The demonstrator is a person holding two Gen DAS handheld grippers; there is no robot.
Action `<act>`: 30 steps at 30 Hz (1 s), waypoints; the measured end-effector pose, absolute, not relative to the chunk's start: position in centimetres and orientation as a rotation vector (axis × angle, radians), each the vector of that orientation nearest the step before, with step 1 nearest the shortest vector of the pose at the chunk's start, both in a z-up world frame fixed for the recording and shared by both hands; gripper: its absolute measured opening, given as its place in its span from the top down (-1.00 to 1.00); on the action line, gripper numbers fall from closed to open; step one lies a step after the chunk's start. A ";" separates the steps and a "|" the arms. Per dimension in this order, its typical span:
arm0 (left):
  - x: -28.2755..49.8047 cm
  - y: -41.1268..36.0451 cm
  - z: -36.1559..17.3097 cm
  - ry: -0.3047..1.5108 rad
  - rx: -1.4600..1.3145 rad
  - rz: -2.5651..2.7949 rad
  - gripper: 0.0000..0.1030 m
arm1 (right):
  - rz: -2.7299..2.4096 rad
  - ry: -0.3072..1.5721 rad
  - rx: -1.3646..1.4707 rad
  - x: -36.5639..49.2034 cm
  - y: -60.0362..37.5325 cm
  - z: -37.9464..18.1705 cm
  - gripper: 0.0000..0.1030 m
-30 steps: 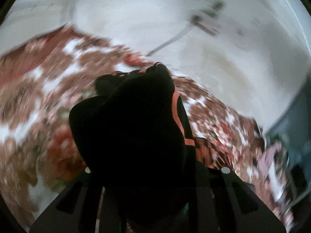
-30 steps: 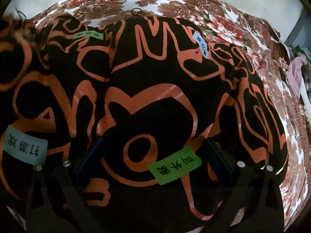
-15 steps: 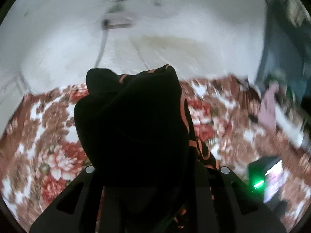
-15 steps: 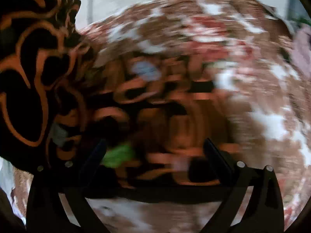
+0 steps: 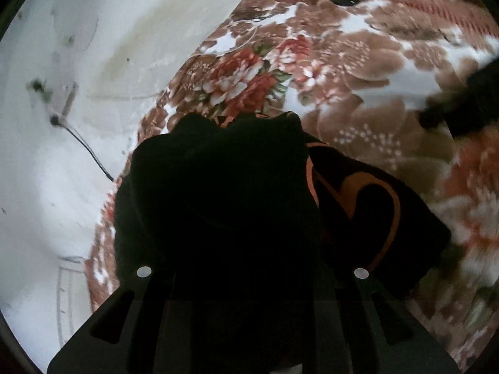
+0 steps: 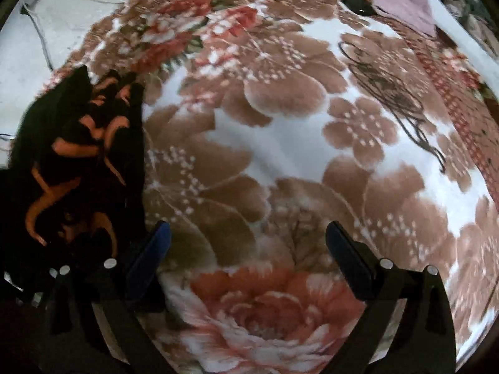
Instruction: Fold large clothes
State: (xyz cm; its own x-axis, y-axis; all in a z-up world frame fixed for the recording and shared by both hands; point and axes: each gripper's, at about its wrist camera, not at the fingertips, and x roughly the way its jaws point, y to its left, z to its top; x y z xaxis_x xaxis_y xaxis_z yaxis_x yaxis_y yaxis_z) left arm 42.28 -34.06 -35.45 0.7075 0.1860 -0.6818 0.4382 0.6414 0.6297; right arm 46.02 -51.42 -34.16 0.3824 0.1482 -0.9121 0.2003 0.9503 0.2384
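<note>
The garment [image 5: 358,205], black with orange lines, is bunched in your left gripper [image 5: 249,280]; the jaws are nearly together and clamped on a thick wad of it that hides the fingertips and fills the middle of the left view. The rest of the cloth hangs off to the right of that gripper, above the floral blanket [image 5: 343,62] that covers the bed. Your left gripper points slantwise down toward the blanket's edge, with the pale wall [image 5: 93,46] and a thin dark cable [image 5: 90,152] off to its left. In the right view the same garment [image 6: 78,155] shows as a crumpled dark mass at the left edge, beside the left finger [image 6: 149,249] of your right gripper [image 6: 249,249]. That gripper is tipped steeply down over the blanket [image 6: 280,140], its jaws spread wide with nothing between them, only the printed flowers below. Farther off on the blanket lie a tangle of dark thread [image 6: 389,93], a small black object [image 6: 355,3] and a mauve cloth [image 6: 405,0] near the far edge.
</note>
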 end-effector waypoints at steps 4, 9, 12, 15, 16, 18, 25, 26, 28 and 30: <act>41.3 -34.8 -37.1 0.789 0.971 -0.177 0.66 | 0.174 1.135 0.400 50.0 -50.1 -31.7 -0.91; 41.0 -34.9 -38.1 0.771 0.979 -0.181 0.64 | 0.374 1.117 0.422 56.9 -45.4 -29.4 -0.91; 41.0 -34.7 -38.1 0.761 0.957 -0.187 0.62 | 0.467 1.199 0.486 60.4 -42.9 -30.8 -0.91; 40.9 -34.4 -38.1 0.758 0.925 -0.199 0.59 | 0.517 1.236 0.565 62.7 -41.9 -32.2 -0.91; 40.8 -34.3 -38.1 0.757 0.916 -0.202 0.58 | 0.526 1.246 0.584 63.4 -41.9 -32.6 -0.91; 41.0 -34.2 -38.0 0.754 0.898 -0.210 0.58 | 0.529 1.274 0.620 64.5 -41.8 -33.6 -0.91; 41.0 -33.8 -38.2 0.742 0.865 -0.231 0.55 | 0.640 1.203 0.768 65.1 -42.3 -33.0 -0.91; 41.0 -33.8 -38.2 0.743 0.863 -0.233 0.55 | 0.641 1.215 0.771 65.3 -42.1 -33.2 -0.91; 41.1 -33.8 -38.2 0.747 0.864 -0.237 0.54 | 0.650 1.260 0.783 65.8 -41.7 -34.2 -0.90; 41.3 -33.8 -38.2 0.748 0.862 -0.240 0.53 | 0.709 1.282 0.812 66.0 -40.9 -34.8 -0.70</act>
